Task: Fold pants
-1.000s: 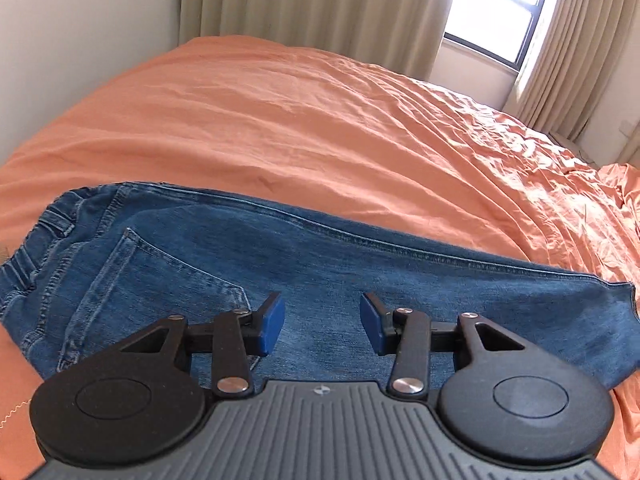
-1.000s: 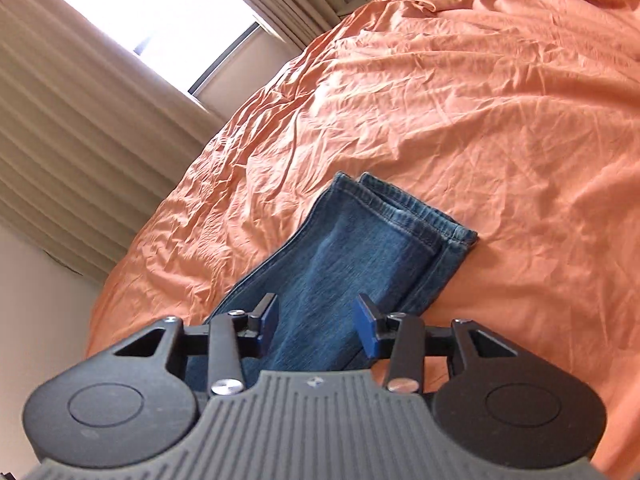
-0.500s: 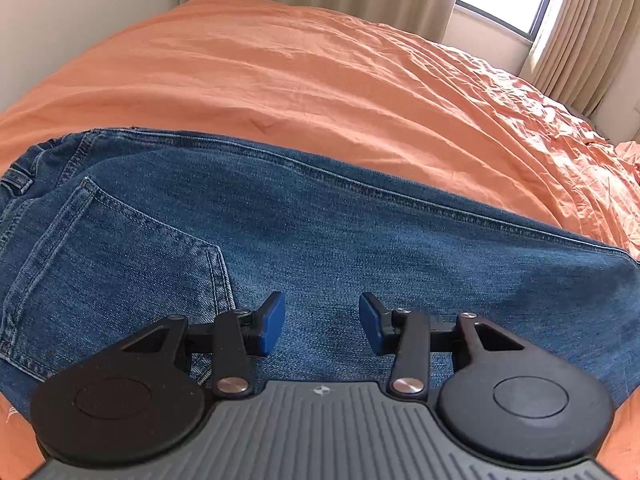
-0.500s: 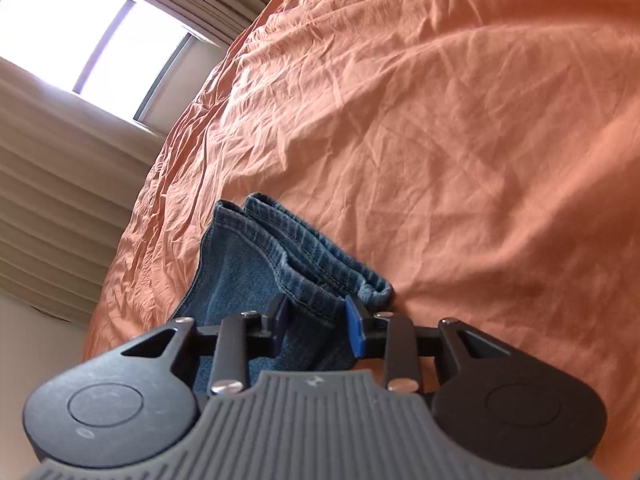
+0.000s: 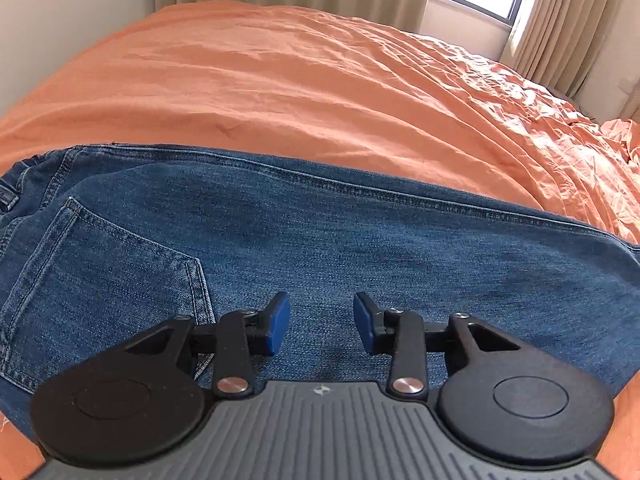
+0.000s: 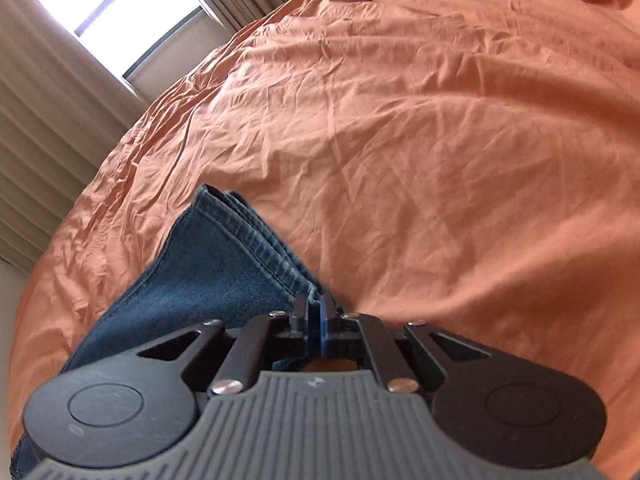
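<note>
Pinching the hem corner of the jeans point(image 6: 208, 280) lying on the orange bedspread point(image 6: 440, 140), your right gripper point(image 6: 316, 320) is clamped tight, while your left gripper point(image 5: 322, 322) hovers wide-jawed over their seat.

Matt denim pants point(image 5: 320, 248), creased cotton bedsheet point(image 5: 320, 92)

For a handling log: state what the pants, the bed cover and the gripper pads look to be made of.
Pants: blue denim, matte and faded, shown by twill grain, double-stitched seams and a patch pocket.
Bed cover: thin woven fabric, probably cotton, matte orange with fine creases.
Left gripper pads: blue, smooth, likely rubber or soft plastic.
Right gripper: shut on the hem, black arms likely plastic.
</note>
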